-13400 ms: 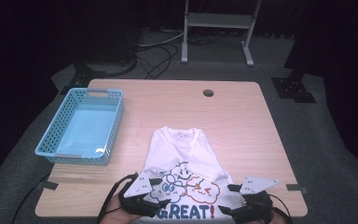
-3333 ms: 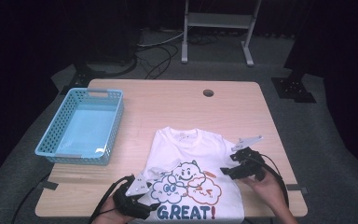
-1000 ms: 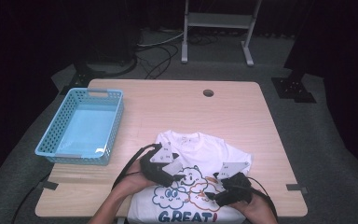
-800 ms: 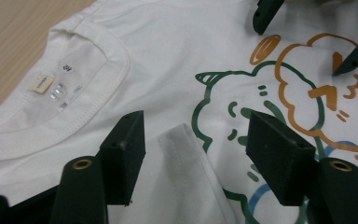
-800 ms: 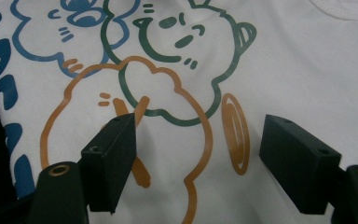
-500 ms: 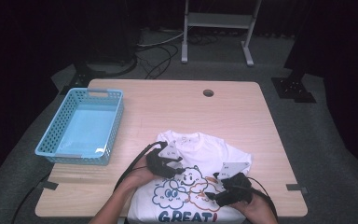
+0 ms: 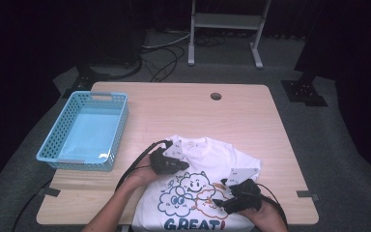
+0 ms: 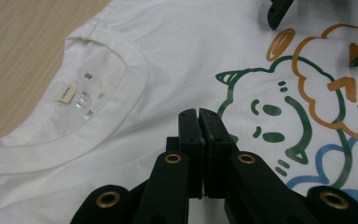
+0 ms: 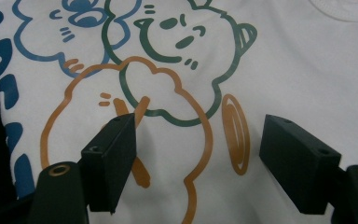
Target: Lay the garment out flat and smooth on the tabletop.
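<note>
from the high view the white t-shirt (image 7: 207,188) lies flat on the near half of the wooden table (image 7: 183,113), print side up, with its lower edge at the table's front edge and a blue basket (image 7: 84,130) well apart on the left. the left gripper (image 7: 181,166) rests on the shirt just below the collar and the right gripper (image 7: 220,193) sits on the print nearer the person. the left gripper view adds what the overhead cannot: the collar (image 8: 116,93) with its small label (image 8: 66,92) lies up and to the left of the jaws, bare table wood shows beyond it, and the green cat face (image 8: 270,121) sits just to the right. here the left gripper (image 8: 198,114) has its jaws pressed together, having just been closing; whether a pinch of cloth is caught between them i cannot tell. the right gripper view shows the orange cloud outline (image 9: 135,121) and an orange ring (image 9: 235,135) lying between its jaws. the right gripper (image 9: 198,144) stands wide apart, tips down on the fabric, gripping nothing.
</note>
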The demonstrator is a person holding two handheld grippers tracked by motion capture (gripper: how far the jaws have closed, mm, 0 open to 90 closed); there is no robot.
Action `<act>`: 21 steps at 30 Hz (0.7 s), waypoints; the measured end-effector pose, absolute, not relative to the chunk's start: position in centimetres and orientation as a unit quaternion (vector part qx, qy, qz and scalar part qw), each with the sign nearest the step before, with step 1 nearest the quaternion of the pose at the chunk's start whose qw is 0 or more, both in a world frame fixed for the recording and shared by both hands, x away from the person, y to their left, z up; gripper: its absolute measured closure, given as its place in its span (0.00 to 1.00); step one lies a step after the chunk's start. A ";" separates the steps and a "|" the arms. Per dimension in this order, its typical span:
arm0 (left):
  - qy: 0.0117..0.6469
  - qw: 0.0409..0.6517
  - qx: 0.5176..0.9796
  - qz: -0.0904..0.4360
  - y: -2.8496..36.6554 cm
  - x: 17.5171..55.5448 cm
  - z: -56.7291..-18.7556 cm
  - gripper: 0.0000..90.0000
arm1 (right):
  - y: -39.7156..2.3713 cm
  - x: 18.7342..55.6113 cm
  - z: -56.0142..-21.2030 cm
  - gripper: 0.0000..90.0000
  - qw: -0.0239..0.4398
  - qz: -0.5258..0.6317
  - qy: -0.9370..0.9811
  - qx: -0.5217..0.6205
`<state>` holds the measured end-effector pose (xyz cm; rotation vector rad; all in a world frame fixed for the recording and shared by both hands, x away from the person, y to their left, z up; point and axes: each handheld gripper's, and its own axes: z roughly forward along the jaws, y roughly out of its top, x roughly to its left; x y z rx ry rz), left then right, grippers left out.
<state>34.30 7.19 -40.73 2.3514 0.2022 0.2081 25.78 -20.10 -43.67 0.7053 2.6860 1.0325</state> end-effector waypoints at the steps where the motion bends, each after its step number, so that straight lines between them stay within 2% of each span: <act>1: 0.080 0.377 0.919 0.082 7.5 34.4 -40.5 0.98 | -20.1 25.8 -43.7 0.29 0.089 0.346 0.904 0.237; 10: 0.084 0.397 0.910 0.083 10.2 35.3 -38.5 0.98 | -20.0 25.9 -43.6 0.29 0.089 0.344 0.904 0.236; 21: 0.093 0.392 0.910 0.100 13.2 36.0 -36.4 0.98 | -19.9 25.9 -43.5 0.29 0.087 0.339 0.906 0.237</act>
